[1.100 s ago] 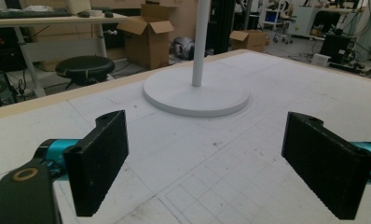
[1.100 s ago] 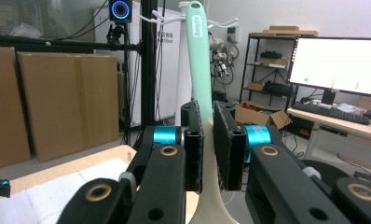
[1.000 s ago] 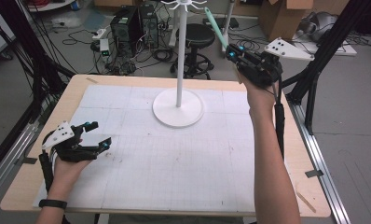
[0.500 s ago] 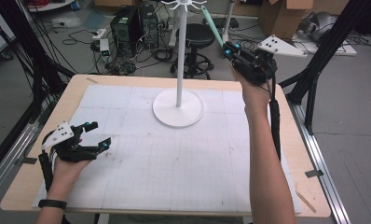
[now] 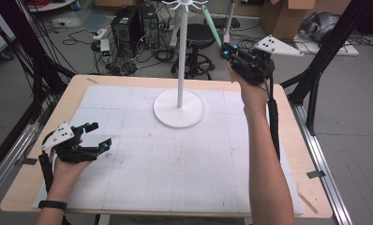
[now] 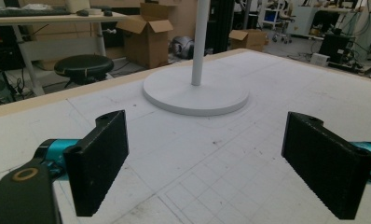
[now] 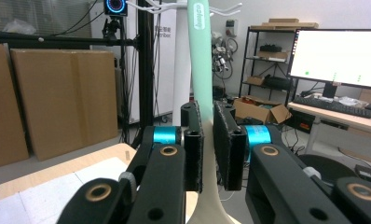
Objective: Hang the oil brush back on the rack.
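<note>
A white stand rises from a round base (image 5: 179,108) at the table's far middle, its pole (image 5: 180,56) ending in a ring of hooks (image 5: 184,5). My right gripper (image 5: 229,50) is held high to the right of the pole, shut on the handle of a mint-green utensil (image 5: 212,26) that slants up toward the hooks. In the right gripper view the green handle (image 7: 200,56) runs up between the closed jaws of this gripper (image 7: 209,140), its hanging hole close to a hook (image 7: 151,7). My left gripper (image 5: 100,134) rests open at the table's left, empty (image 6: 211,163), facing the base (image 6: 195,91).
A white gridded mat (image 5: 128,187) covers most of the wooden table. Behind the far edge stand a black stool (image 5: 201,35) and computer towers (image 5: 133,23) amid cables. Black frame posts flank the table. A lit monitor (image 7: 337,56) and cardboard boxes (image 7: 62,98) lie beyond.
My right gripper has risen and moved left with the green utensil, bringing its tip closer to the hooks. The left gripper has stayed put.
</note>
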